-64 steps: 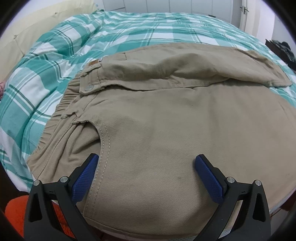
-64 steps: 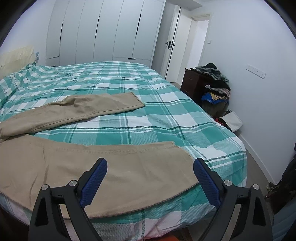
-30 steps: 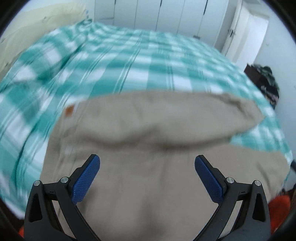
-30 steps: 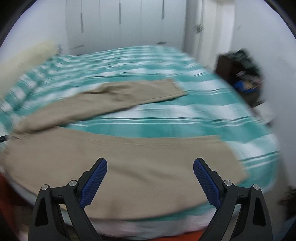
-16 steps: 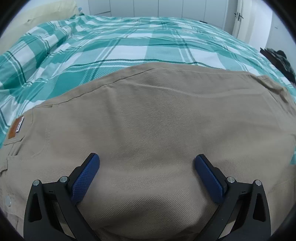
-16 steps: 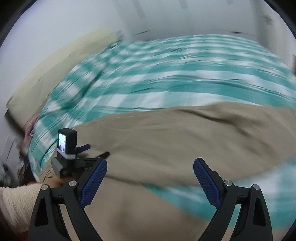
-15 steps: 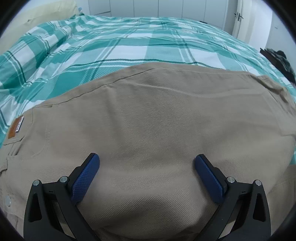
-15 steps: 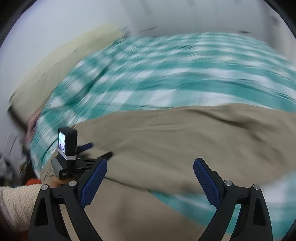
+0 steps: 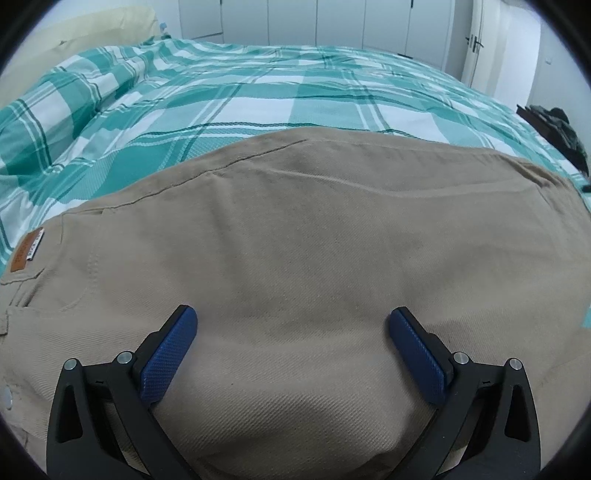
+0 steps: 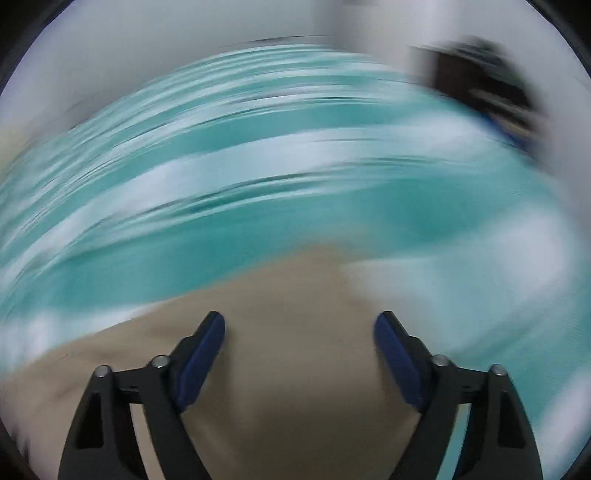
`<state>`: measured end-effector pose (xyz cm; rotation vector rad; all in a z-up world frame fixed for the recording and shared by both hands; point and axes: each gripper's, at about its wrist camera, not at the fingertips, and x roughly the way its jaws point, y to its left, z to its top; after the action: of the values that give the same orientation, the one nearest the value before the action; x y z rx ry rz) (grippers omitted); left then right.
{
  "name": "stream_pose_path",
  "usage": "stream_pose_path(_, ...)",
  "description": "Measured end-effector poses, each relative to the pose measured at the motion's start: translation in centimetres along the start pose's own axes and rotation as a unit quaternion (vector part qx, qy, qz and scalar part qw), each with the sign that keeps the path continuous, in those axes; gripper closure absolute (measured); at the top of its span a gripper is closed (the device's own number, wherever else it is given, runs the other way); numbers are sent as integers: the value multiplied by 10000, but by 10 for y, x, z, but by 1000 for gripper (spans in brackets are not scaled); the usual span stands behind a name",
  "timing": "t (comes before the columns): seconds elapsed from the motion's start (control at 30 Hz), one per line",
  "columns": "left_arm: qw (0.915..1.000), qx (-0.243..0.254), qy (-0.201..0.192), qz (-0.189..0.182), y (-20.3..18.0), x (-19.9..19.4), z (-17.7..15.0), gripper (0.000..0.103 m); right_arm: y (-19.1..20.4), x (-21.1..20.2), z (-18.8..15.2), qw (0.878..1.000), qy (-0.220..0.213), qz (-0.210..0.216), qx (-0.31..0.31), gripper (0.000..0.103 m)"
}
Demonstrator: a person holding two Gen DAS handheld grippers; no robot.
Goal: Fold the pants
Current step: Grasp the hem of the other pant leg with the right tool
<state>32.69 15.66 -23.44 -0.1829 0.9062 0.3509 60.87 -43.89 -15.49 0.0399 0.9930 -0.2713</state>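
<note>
Left wrist view: tan pants lie flat along the near edge of the teal plaid bed, a leather patch at the waistband; the left gripper hovers above, jaws wide apart. Right wrist view, heavily blurred: the right gripper, jaws apart, hangs over tan cloth.

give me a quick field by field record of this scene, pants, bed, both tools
pants: khaki pants lying flat on the bed, leather brand patch at the left edge
bed: teal and white plaid cover
left tool: left tool open, over the pants, gripping nothing
right tool: right tool open, over khaki cloth
right view: heavily motion-blurred, detail unreadable
background: white wardrobe doors
</note>
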Motion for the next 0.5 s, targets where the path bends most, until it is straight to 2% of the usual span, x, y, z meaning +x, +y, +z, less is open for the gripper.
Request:
stream_pose_path(0.07,10000,-1,-10,1,0,0,0,1,-47,-14,0,9985,-201,89,500,19)
stream_pose_path(0.13,10000,0,-19,3,0,0,0,1,-85,-30,-13,9926,-305,747,909,19)
stream_pose_path(0.2,10000,0,-21,4,0,0,0,1,-98,-34,-30,9834,-172,1401,1138,19)
stream_pose_path(0.27,10000,2,-21,7,0,0,0,1,-100,-31,-53,9719,83,1909,1377,19)
stream_pose_path(0.33,10000,3,-19,8,0,0,-1,1,-90,-21,-67,9649,159,2119,1543,19)
stream_pose_path(0.43,10000,3,-19,11,0,0,0,1,-67,-10,-66,9658,48,2087,1540,18)
stream_pose_path(0.5,10000,3,-18,13,0,0,0,1,-53,-3,-59,9648,-27,2177,1473,32)
